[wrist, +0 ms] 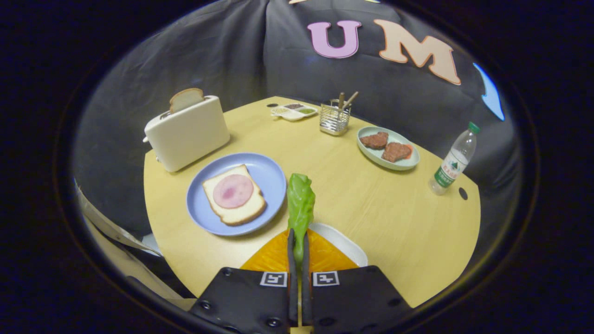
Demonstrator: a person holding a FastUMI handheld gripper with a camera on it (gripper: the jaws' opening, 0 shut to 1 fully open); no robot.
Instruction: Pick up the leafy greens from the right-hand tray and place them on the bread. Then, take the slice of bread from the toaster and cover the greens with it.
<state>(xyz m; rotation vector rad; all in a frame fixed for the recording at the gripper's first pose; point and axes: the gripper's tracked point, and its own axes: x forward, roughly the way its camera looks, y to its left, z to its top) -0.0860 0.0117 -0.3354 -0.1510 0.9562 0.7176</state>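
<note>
The hand-held gripper [299, 241] pinches the lettuce leaf [300, 204] between both fingers, just beside the blue plate [269, 174] holding ham-topped bread [234, 195]. Behind the plate, the toaster [188, 134] holds a bread slice [185, 99].

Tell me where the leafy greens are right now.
In the gripper view, the leafy greens are pinched between the gripper fingers, sticking up above the white tray, just right of the blue plate holding the bread.

Even overhead light on table [371, 204], soft shadow beside toaster [188, 132]; fisheye bends edges, rim dim, centre sharp
</note>
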